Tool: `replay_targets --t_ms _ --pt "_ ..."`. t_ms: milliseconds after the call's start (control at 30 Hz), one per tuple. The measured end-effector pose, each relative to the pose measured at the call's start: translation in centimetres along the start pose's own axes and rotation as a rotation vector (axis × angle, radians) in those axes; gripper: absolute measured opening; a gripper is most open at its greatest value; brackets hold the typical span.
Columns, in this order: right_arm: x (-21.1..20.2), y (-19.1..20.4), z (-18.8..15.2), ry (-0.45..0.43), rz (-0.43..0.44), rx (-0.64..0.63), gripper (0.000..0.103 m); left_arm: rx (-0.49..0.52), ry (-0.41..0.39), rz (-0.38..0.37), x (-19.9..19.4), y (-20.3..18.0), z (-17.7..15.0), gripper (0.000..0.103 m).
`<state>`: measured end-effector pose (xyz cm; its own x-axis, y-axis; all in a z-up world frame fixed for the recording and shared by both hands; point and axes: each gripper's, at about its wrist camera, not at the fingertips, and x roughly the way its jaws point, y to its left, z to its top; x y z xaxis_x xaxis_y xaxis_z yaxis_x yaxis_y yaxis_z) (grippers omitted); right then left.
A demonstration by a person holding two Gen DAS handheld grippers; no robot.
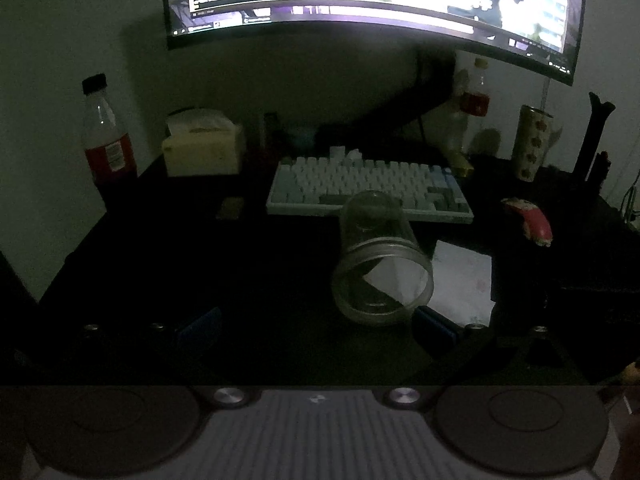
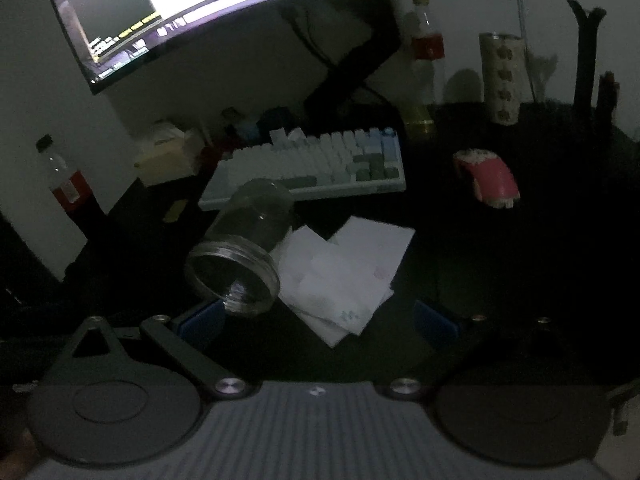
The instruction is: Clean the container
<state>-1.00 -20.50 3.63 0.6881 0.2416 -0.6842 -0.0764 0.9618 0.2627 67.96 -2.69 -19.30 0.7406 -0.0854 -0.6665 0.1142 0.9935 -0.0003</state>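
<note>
Left wrist, jar (image 1: 382, 264) beside right finger (image 1: 434, 326)

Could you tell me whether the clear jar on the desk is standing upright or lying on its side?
On its side. The clear jar lies on the dark desk, its lidless mouth facing both cameras, base toward the keyboard.

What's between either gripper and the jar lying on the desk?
Nothing visible. The clear jar lies on its side, mouth toward both cameras, beside the white paper. Bare dark desk separates it from the open left gripper and the open right gripper.
</note>
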Motion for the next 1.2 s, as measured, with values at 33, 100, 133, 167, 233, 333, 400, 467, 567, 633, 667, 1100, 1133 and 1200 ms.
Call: replay_targets --t_ms 33,100,133,167,233,333,400,467,567,633,667,1100,1133,1200 --pt "0.1 -0.1 -0.1 0.007 0.003 0.005 0.103 -0.001 0.003 0.001 0.1 0.0 0.0 0.103" --pt "0.4 -0.3 -0.1 0.019 0.014 0.007 0.103 -0.003 0.010 0.005 0.3 0.0 -0.1 0.103" --pt "0.4 -0.4 -0.2 0.021 0.017 0.008 0.103 -0.004 0.012 0.008 0.4 0.0 -0.1 0.103" --pt "0.4 -0.5 -0.2 0.021 0.017 0.009 0.103 -0.004 0.015 0.010 0.5 0.0 -0.1 0.103" --pt "0.3 -0.5 -0.3 0.015 0.013 0.007 0.103 -0.003 0.021 0.009 0.7 0.1 -0.2 0.103" --pt "0.3 -0.3 -0.4 0.016 0.018 0.000 0.103 -0.004 0.028 0.011 1.0 0.1 -0.3 0.103" --pt "0.4 -0.2 -0.5 0.019 0.021 -0.004 0.103 -0.005 0.034 0.010 1.2 0.2 -0.3 0.103" --pt "0.6 0.0 -0.6 0.028 0.030 -0.015 0.103 -0.006 0.038 0.009 1.3 0.2 -0.4 0.103" --pt "0.9 0.2 -0.8 0.042 0.041 -0.028 0.103 -0.010 0.040 0.012 1.4 0.3 -0.5 0.103" --pt "1.0 0.3 -0.9 0.046 0.044 -0.031 0.103 -0.015 0.041 0.013 1.4 0.4 -0.5 0.103" --pt "1.1 0.3 -1.0 0.047 0.044 -0.033 0.103 -0.020 0.042 0.015 1.4 0.4 -0.5 0.103" --pt "2.2 0.7 -1.4 0.069 0.035 -0.041 0.103 -0.044 0.046 0.027 1.6 1.1 -0.6 0.103" --pt "2.2 0.8 -1.5 0.069 0.032 -0.046 0.103 -0.042 0.050 0.029 1.7 1.0 -0.6 0.103" --pt "2.4 0.8 -1.5 0.069 0.029 -0.055 0.103 -0.041 0.057 0.027 1.9 1.0 -0.7 0.103"
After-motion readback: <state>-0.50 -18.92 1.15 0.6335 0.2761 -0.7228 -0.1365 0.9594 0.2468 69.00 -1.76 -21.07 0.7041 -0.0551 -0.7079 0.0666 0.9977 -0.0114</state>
